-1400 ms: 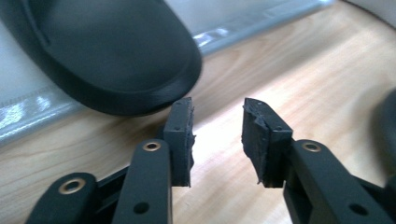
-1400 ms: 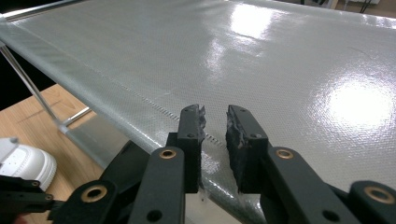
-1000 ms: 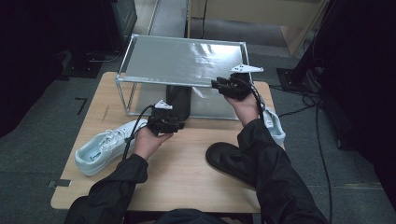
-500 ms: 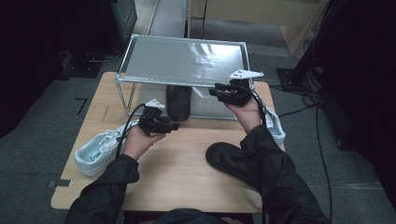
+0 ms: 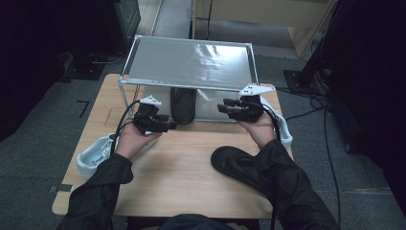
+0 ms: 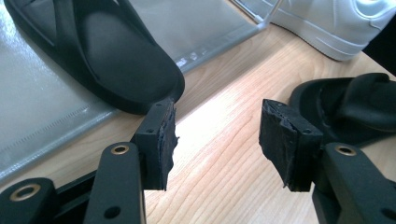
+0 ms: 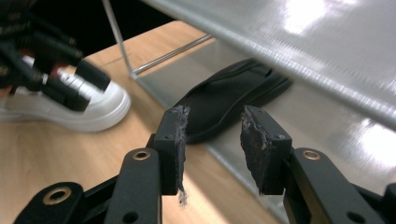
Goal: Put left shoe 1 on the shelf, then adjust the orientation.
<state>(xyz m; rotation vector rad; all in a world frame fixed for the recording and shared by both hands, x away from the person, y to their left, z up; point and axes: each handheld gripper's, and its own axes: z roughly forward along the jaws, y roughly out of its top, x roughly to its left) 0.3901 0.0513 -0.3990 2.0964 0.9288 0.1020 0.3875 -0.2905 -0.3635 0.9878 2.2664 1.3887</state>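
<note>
Now that both my jaws have just been opening with nothing between them, the black sandal (image 5: 183, 104) lies released on the rack (image 5: 143, 43)'s lower shelf, probably fully placed; its mate (image 5: 234, 163) waits on the desk (image 5: 182, 177).

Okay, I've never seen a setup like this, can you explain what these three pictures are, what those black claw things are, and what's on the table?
A person sits at a wooden table and holds a handheld two-jaw gripper in each hand: the left gripper and the right gripper. One picture looks down from above; the other two come from cameras riding on each gripper, looking along its black jaws. Both grippers are open and hold nothing. One black sandal lies on the lower level of a metal shoe rack, another black sandal on the table, with white sneakers at the left and right.
</note>
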